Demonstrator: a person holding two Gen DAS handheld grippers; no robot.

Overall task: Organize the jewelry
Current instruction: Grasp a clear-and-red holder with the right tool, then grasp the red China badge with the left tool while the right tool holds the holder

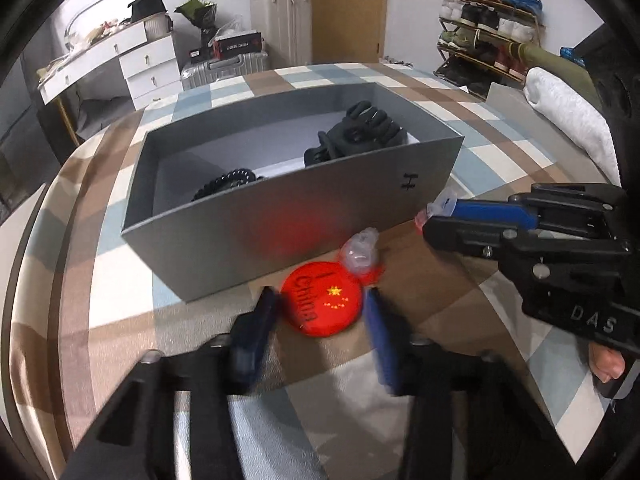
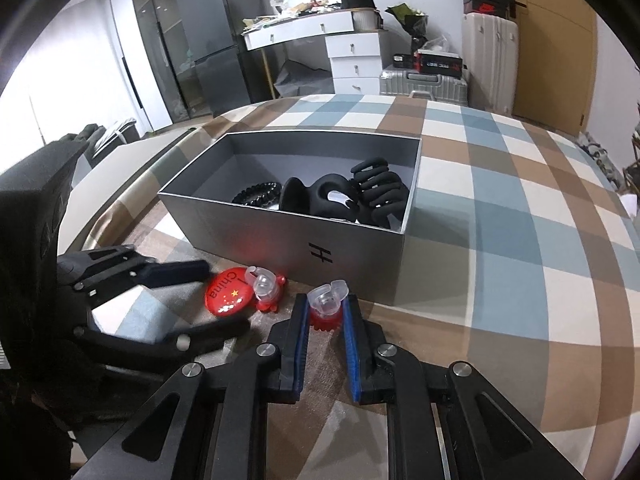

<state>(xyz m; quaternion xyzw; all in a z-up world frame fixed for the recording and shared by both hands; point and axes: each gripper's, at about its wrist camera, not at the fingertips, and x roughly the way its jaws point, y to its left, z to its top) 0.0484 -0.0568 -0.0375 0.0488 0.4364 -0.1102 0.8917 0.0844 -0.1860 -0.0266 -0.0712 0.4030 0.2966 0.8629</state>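
Note:
A grey open box point(image 1: 280, 216) point(image 2: 280, 236) stands on the checked cloth. It holds black hair claws point(image 2: 360, 196) point(image 1: 360, 130) and a black bead bracelet point(image 2: 256, 194) point(image 1: 228, 184). In front of it lies a red round "China" badge point(image 1: 322, 304) point(image 2: 228, 292) with a clear and red clip point(image 1: 360, 256) point(image 2: 268, 288) beside it. My left gripper point(image 1: 320, 316) is open, its fingers on either side of the badge. My right gripper point(image 2: 326, 316) is shut on a second clear and red clip point(image 2: 326, 304), also seen in the left wrist view point(image 1: 434, 212).
The checked cloth point(image 2: 520, 240) stretches to the right of the box. White drawers point(image 2: 356, 64), suitcases point(image 2: 492, 60), a dark fridge point(image 2: 208, 40) and a shoe rack point(image 1: 488, 28) stand beyond the surface's far edge.

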